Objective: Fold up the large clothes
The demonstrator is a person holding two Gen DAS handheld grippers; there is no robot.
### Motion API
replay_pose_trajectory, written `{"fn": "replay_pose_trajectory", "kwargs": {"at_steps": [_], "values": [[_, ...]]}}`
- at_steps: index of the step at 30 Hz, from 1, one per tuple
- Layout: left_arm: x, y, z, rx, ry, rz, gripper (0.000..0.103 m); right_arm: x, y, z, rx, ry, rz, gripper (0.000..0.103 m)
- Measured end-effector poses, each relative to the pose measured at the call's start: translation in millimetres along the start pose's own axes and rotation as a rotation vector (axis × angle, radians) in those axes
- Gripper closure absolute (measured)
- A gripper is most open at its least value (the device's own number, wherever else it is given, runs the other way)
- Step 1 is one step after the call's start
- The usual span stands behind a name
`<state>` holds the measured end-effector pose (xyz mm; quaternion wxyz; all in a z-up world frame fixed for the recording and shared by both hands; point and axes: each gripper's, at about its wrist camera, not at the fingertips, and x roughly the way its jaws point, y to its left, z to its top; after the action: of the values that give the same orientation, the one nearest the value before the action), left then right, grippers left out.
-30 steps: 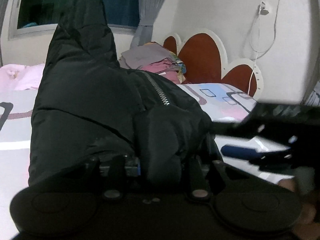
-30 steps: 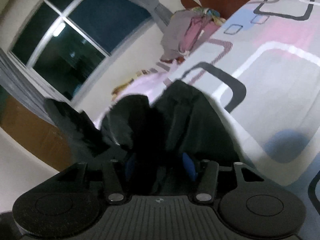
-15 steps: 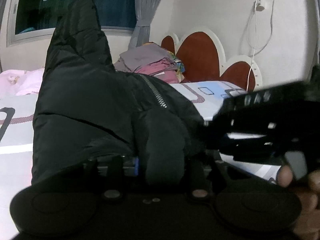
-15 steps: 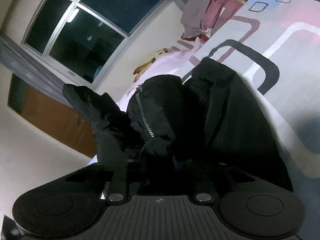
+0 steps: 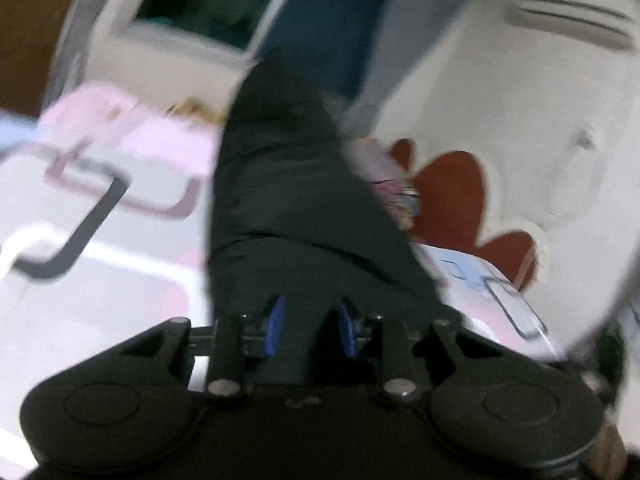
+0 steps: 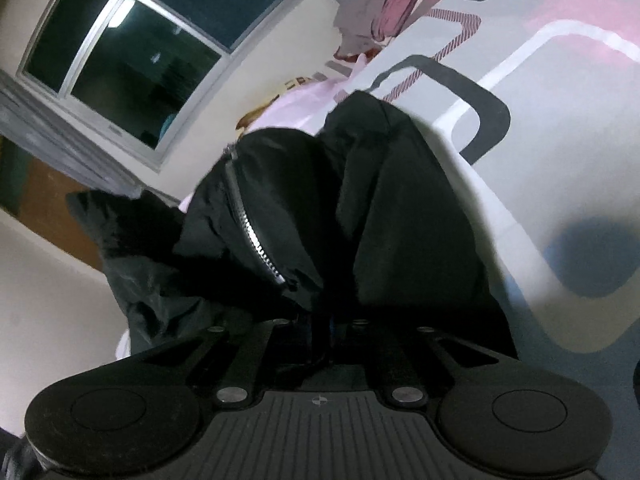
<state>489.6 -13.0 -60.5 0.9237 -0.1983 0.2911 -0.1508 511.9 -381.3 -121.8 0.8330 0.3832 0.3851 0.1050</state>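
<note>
A black padded jacket [image 6: 360, 208] with a silver zipper [image 6: 252, 236] lies bunched on the patterned bed sheet [image 6: 560, 80]. My right gripper [image 6: 320, 332] is shut on a fold of the jacket's edge just below the zipper's end; its pads are buried in cloth. In the blurred left wrist view, a long black part of the jacket [image 5: 288, 200] stretches away from my left gripper [image 5: 308, 328]. Its blue pads [image 5: 274, 326] press on a thick fold of that black fabric. The left gripper does not show in the right wrist view.
A pile of grey and pink clothes [image 6: 384, 12] sits at the bed's head by the red scalloped headboard [image 5: 452, 196]. Pink bedding [image 5: 120, 128] lies at the far side under a dark window [image 6: 132, 52]. A wall air conditioner [image 5: 568, 20] hangs high.
My right gripper closed on the jacket's edge near the zipper and sank a little. My left gripper swung sideways and rolled, pulling its part of the jacket out long; the right gripper left its view.
</note>
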Motion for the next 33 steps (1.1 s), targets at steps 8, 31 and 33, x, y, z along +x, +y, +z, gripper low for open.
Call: {"fn": "replay_pose_trajectory", "kwargs": {"at_steps": [8,31,33], "values": [[47,-9,9,-0.002,0.063,-0.008,0.073,-21,2,6,-0.091,-0.058,-0.005,0.080],[60,-45,-1,0.198,0.142,0.014,0.075,-8,11,-13,-0.310,0.032,0.124,0.093],[67,-58,-8,0.246,0.162,0.011,0.075,-8,-11,-21,-0.269,0.028,0.115,0.093]]}}
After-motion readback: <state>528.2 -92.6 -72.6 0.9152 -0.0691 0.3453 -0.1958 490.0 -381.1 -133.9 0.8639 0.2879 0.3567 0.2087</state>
